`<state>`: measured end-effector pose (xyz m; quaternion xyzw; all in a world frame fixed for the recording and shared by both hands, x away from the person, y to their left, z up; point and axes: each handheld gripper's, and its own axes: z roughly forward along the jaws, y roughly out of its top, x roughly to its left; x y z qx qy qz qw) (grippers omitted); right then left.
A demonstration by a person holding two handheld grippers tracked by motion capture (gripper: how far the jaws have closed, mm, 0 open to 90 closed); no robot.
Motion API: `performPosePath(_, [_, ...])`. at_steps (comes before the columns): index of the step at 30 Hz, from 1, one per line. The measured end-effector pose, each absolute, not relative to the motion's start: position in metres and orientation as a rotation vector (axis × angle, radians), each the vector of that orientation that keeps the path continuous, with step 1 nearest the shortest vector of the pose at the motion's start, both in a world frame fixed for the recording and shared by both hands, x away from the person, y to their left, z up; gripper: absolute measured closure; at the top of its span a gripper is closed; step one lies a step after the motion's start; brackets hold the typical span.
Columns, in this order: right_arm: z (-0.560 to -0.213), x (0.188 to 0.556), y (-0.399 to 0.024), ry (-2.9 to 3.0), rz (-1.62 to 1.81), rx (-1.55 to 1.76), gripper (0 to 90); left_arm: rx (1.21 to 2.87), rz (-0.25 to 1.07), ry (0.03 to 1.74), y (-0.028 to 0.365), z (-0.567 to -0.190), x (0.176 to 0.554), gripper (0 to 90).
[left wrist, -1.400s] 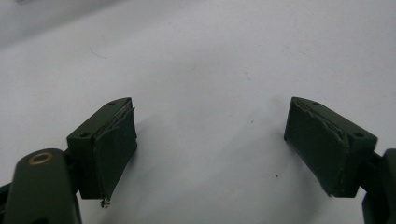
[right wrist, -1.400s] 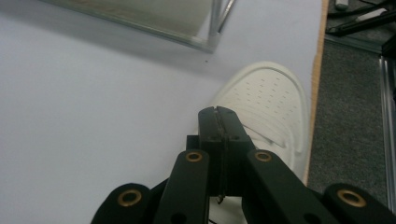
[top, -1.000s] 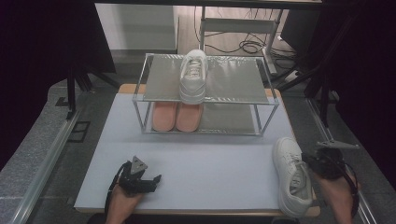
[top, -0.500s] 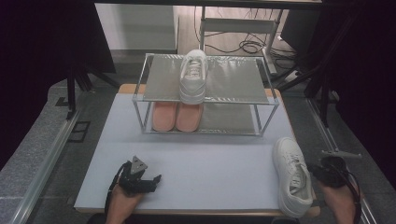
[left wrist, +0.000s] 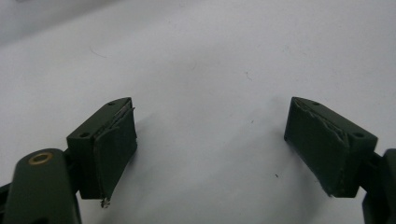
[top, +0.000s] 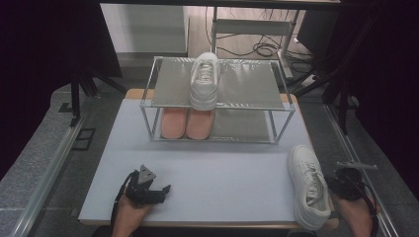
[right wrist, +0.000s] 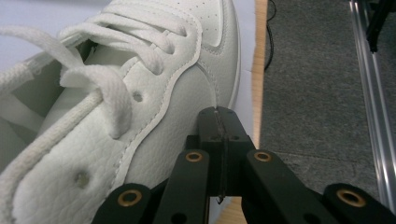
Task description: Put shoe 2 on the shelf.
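At the near right corner of the desk, the right hand-held gripper (right wrist: 219, 116) sits with its two black jaws pressed flat together and nothing between them, its tip just beside, perhaps touching, the outer side wall of the white leather lace-up sneaker (top: 309, 185). That closed, empty state suggests it is nudging or steadying the shoe rather than gripping it, since a pinch on the collar or the tongue would need the jaws parted first. The sneaker lies on its sole along the right edge of the pale lavender desk top (top: 222, 173), toe pointing away from the person and heel near the front edge, probably so that it can be lifted straight forward. Across the desk, the left hand-held gripper (top: 154, 191) rests low near the front left, jaws spread wide over bare surface and holding nothing, seemingly parked out of the way while the right side works. Farther out, in the middle of the desk, stands the two-tier metal shoe rack with grey mesh shelves (top: 279, 106). Its top shelf carries one matching white sneaker (top: 205, 81), toe toward the person, with free room to its right, which looks like the spot meant for the loose shoe. Below it, a pair of salmon-pink slippers (top: 186, 122) fills the left half of the lower shelf.
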<state>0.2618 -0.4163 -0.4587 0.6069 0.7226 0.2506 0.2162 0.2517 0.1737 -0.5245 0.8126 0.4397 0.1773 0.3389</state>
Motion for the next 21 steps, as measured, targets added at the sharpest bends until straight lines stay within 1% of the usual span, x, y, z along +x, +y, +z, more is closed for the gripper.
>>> performPosePath(5, [-0.46,0.264,-0.407,2.024,0.73,1.668,90.0,2.116,0.462,1.145,0.174,-0.525,0.252,16.6])
performPosePath(21, [-0.463,0.271,-0.355,2.148,0.831,1.557,90.0,2.116,0.462,1.145,0.174,-0.525,0.252,16.6])
